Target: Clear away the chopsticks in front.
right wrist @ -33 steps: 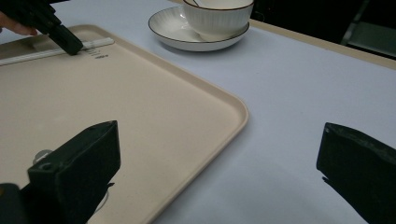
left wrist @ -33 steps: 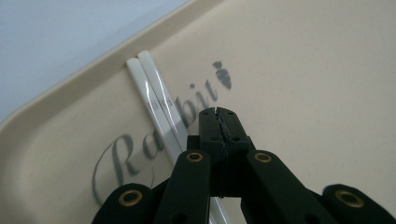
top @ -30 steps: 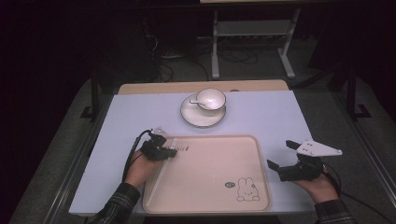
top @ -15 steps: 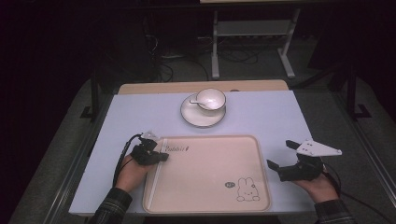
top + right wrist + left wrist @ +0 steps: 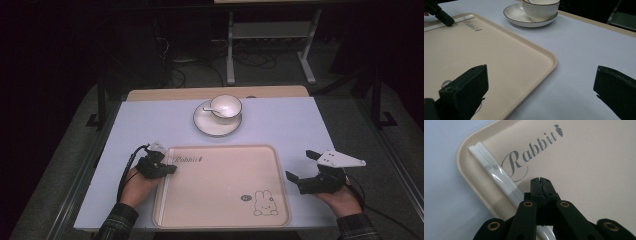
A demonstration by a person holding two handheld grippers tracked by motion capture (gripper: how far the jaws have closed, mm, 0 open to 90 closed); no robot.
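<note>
A beige tray (image 5: 220,200) printed "Rabbit" and a bunny lies at the table's front. Two white chopsticks (image 5: 499,175) rest side by side inside its left rim. My left gripper (image 5: 541,181) is shut, its tips just right of the chopsticks and low over the tray floor, with nothing between the pads. From above, the left gripper (image 5: 171,169) sits at the tray's upper left edge. My right gripper (image 5: 300,165) stands open just off the tray's right rim, its jaws (image 5: 541,68) wide apart over the table and tray edge.
A white cup (image 5: 225,106) with a spoon in it stands on a saucer (image 5: 202,125) behind the tray, mid-table. The pale blue table top (image 5: 290,125) ends in dark floor, a metal stand and cables beyond.
My left gripper has slid a little to the left and toward the person along the tray's left rim. The right gripper has stayed put.
</note>
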